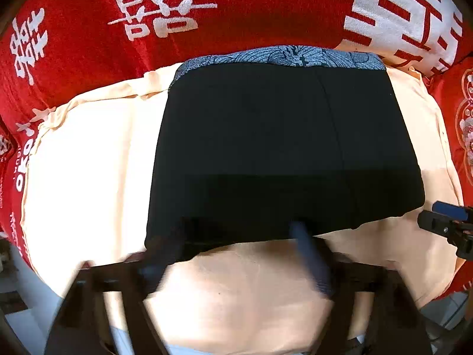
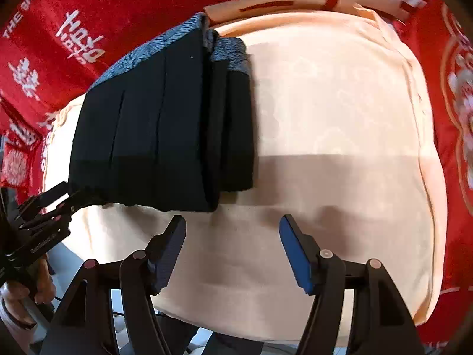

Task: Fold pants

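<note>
Far left: red cloth w/ white characters [image 2: 59, 47] under everything, peach cloth [image 2: 340, 124] spread over it. Can't tell if desk or bed beneath.

Left tongs [image 1: 236, 254]: blurred, fingers spread wide at near hem of pants [image 1: 280, 148], nothing visibly pinched. In right wrist view, same tongs at far left touching or just at pants' near left corner; contact unclear.

Pants: black, folded into compact thick rectangle, lying on left part of peach cloth. Blue-grey patterned band [image 1: 280, 56] at far edge, probably waistband or lining. Several layers stacked, visible at right edge in right wrist view.

Right tongs [image 2: 233, 251]: apart, empty, hovering over bare peach cloth just near of bundle's right corner.

Judgement: fold looks nearly done; step in hand likely release and tidy. To do well: lift both tongs straight up, no drag on top layer; check right-side layers stay flush, press down if springing.

Orientation: patterned end points away, plain folded end toward tongs. Long axis hard to call, fisheye warps shape; seems slightly longer near-to-far.
</note>
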{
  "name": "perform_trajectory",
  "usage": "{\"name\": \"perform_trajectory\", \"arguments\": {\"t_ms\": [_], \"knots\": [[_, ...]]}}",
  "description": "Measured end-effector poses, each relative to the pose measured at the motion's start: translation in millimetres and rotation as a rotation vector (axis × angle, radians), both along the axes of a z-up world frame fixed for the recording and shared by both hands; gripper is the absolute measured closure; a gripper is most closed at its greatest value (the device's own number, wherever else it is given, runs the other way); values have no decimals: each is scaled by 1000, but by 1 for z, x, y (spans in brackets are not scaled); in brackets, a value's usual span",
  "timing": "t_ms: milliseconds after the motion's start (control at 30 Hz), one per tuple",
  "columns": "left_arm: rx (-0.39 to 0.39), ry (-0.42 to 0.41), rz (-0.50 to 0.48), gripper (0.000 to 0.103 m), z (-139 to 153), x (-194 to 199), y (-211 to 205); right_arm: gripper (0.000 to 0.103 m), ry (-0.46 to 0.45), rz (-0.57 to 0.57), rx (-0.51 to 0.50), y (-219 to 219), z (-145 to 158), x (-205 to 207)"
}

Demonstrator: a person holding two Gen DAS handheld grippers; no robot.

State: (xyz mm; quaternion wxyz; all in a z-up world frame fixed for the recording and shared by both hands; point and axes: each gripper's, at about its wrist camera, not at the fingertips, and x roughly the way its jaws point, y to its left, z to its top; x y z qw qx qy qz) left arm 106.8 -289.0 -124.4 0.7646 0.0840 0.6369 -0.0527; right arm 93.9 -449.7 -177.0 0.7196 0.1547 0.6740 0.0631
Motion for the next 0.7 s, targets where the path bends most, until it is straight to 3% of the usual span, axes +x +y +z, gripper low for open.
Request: {"name": "perform_trajectory", "arguments": {"t_ms": [133, 400, 467, 700], "knots": [[-28, -3, -13, 13, 3, 3, 9, 25, 10, -44, -12, 3, 3, -7], [-38, 33, -27, 13, -2, 10, 25, 17, -41, -72, -66, 21, 16, -11], [-41, 39, -29, 13, -4, 14, 30, 9, -34, -71, -74, 23, 16, -13], [-43, 61, -21, 13, -8, 21, 43, 7, 13, -102, -81, 24, 14, -15]]}}
